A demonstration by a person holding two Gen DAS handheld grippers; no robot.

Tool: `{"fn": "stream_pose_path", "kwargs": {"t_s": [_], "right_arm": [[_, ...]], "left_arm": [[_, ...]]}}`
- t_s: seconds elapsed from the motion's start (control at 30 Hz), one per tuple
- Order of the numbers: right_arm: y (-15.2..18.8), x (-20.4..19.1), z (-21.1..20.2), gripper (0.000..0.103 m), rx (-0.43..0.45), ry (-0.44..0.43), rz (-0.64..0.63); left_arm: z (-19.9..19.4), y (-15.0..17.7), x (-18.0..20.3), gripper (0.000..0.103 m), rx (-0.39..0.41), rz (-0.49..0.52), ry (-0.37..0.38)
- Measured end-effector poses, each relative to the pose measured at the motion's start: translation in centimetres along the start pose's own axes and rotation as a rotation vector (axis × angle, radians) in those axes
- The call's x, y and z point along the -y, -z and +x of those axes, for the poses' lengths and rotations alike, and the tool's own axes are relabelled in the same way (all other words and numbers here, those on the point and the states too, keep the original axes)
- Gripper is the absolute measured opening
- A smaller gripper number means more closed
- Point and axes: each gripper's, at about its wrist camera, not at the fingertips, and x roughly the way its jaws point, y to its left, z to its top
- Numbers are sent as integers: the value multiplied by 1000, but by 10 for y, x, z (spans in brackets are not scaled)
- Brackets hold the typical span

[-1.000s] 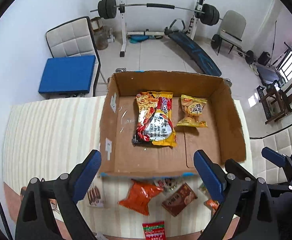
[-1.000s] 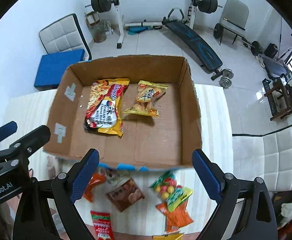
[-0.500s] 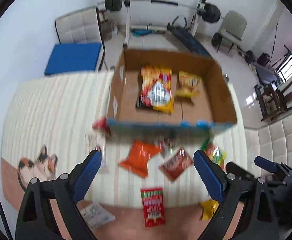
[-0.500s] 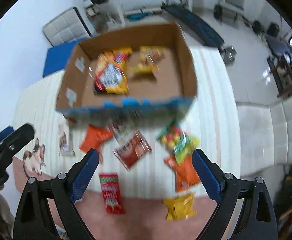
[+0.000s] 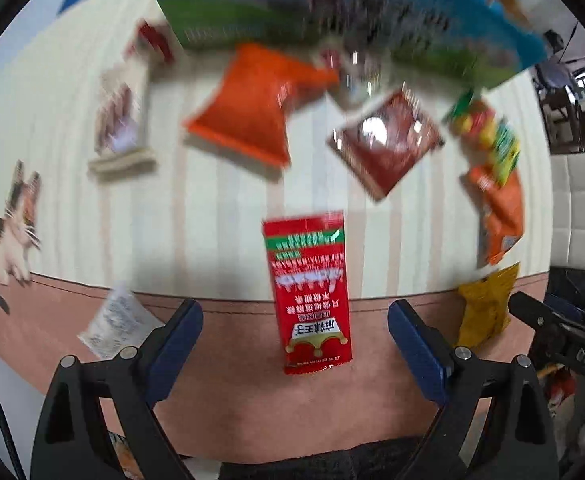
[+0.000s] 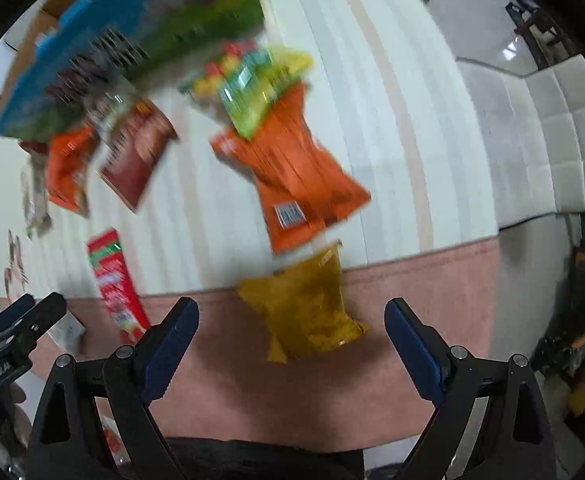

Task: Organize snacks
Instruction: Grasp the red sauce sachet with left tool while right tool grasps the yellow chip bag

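Both claws wide open, empty, above loose snacks on the worktop.
Left claw [image 5: 294,332] frames the red packet [image 5: 308,288]; right claw [image 6: 290,330] frames the yellow bag [image 6: 306,312]. Orange bag [image 6: 292,176], brown packet [image 5: 386,142], candy bag [image 6: 248,84] also lie outside the box [image 5: 332,12]. Most sorting left. Box interior hidden; frames blurred, labels unreadable.

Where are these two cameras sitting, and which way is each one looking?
Left wrist: on the left gripper, facing down at the red packet; its own open fingers show, the right gripper at the edge.
Right wrist: on the right gripper, facing down at the yellow packet; own open fingers show.
Both share: red packet, yellow packet, box.
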Motion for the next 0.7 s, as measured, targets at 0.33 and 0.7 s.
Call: {"fn": "stream_pose_path", "kwargs": {"t_s": [0.33, 0.7], "right_arm": [[10, 7, 38, 96, -59, 35, -37], [13, -4, 68, 95, -143, 24, -108]], "left_arm": [[61, 5, 17, 95, -134, 11, 13], [71, 8, 33, 64, -113, 35, -38]]}}
